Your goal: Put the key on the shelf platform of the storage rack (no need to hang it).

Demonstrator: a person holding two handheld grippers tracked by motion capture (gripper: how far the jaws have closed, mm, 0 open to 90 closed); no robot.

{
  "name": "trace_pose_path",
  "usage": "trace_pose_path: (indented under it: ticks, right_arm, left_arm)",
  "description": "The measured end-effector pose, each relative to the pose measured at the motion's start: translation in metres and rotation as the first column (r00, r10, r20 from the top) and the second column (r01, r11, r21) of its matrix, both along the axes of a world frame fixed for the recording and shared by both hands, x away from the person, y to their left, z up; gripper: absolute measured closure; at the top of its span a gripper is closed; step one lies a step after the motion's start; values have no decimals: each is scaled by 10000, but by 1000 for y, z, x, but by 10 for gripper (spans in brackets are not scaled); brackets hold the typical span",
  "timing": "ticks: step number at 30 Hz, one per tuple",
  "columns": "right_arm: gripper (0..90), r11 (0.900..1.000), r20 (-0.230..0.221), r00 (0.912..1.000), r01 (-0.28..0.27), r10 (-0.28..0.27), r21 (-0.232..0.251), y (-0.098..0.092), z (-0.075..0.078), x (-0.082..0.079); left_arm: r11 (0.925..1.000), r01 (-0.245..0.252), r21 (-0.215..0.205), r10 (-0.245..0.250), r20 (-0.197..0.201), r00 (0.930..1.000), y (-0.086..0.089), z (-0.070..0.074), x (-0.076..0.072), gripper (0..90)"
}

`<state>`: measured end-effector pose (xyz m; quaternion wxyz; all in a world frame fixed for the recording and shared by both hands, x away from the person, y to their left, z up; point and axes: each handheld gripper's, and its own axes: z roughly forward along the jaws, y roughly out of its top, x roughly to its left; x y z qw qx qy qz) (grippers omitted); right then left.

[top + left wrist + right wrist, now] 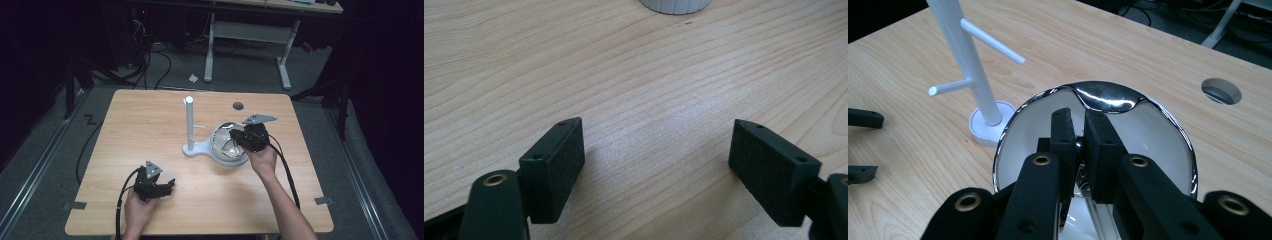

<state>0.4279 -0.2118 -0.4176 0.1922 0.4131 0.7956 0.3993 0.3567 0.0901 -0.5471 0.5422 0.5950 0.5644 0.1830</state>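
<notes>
A white cup point(226, 150) with a mirror-bright inside point(1108, 97) lies near the table's middle, beside a white peg stand point(190, 120). The stand's post point(960, 55) carries two short pegs. My right gripper point(239, 136) reaches into the cup's mouth. Its jaws point(1078, 120) are nearly together, with a thin shiny part of the cup between them. My left gripper point(167, 186) rests low over the bare wood at the front left, open with nothing between its fingers point(656, 150). The cup's ribbed white wall point(674, 5) lies ahead of it.
A round cable hole point(238, 105) sits in the tabletop behind the cup. Past the table's far edge stands another desk on white legs point(247, 35), with cables on the floor point(150, 65). Bare wood lies left of the stand.
</notes>
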Motion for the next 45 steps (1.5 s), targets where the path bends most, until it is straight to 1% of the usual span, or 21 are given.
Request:
trace_pose_path:
  ticks: [7, 10, 14, 17, 19, 20, 21, 23, 27, 30, 32, 33, 37, 38, 39, 40, 41, 45]
  right_arm:
    - [839, 9998, -172, 9998, 133, -131, 127, 0, -5, 5]
    - [838, 9998, -114, 9999, 120, -118, 131, 2, -7, 6]
    - [835, 9996, -51, 9997, 254, -253, 125, 4, -11, 8]
    - [832, 9995, 37, 9995, 324, -324, 24, 6, -14, 9]
    - [824, 9992, 52, 9993, 375, -376, 100, 7, -15, 10]
    - [809, 9993, 81, 9993, 376, -376, 77, 8, -15, 10]
    - [771, 9993, 106, 9993, 366, -366, 66, 8, -15, 11]
    - [672, 9990, 46, 9991, 420, -421, 144, 7, -16, 12]
    - [617, 9970, -11, 9980, 633, -633, 446, 1, -15, 11]
    - [591, 9962, 86, 9975, 699, -704, 514, -4, -11, 8]
    - [580, 9941, 256, 9960, 838, -857, 683, -9, -11, 4]
    - [573, 9934, 182, 9957, 889, -905, 723, -12, -11, 3]
    - [555, 9938, 116, 9949, 996, -1003, 499, -22, -11, 0]
    - [555, 9932, 139, 9945, 1033, -1042, 530, -24, -9, -1]
    - [557, 9922, 255, 9937, 1076, -1094, 631, -26, -8, -3]
    - [557, 9922, 255, 9937, 1076, -1094, 631, -26, -8, -3]
    - [557, 9896, 320, 9922, 1178, -1208, 830, -31, -7, -6]
    - [554, 9881, 200, 9908, 1320, -1340, 795, -38, -8, -9]
  left_arm:
    - [10000, -2, 5, 2, 3, 10000, 0, 0, 0, 226]
    - [10000, -5, 5, 5, 6, 10000, 0, 0, 0, 226]
    - [10000, -16, 14, 16, 6, 10000, 0, 0, 0, 227]
    - [10000, -20, 14, 20, 9, 10000, 0, 0, 0, 228]
    - [10000, -29, 9, 29, 11, 10000, 0, 0, 0, 228]
    - [10000, -30, 7, 30, 10, 10000, 0, 0, 0, 228]
    - [10000, -34, 4, 34, 9, 10000, 0, 0, 0, 228]
    - [10000, -32, 8, 32, 11, 10000, 0, 0, 0, 228]
    - [10000, -33, 5, 33, 8, 10000, 0, 0, 0, 229]
    - [10000, -34, 1, 34, 6, 10000, 0, 0, 0, 229]
    - [10000, -37, -1, 37, 7, 10000, 0, 0, 0, 229]
    - [10000, -33, 4, 33, 8, 10000, 0, 0, 0, 229]
    - [10000, -34, 2, 34, 7, 10000, 0, 0, 0, 229]
    - [10000, -36, 0, 36, 8, 10000, 0, 0, 0, 229]
    - [10000, -35, 2, 35, 8, 10000, 0, 0, 0, 230]
    - [10000, -35, 2, 35, 8, 10000, 0, 0, 0, 230]
    - [10000, -37, -2, 37, 9, 10000, 0, 0, 0, 229]
    - [10000, -36, -1, 36, 8, 10000, 0, 0, 0, 229]
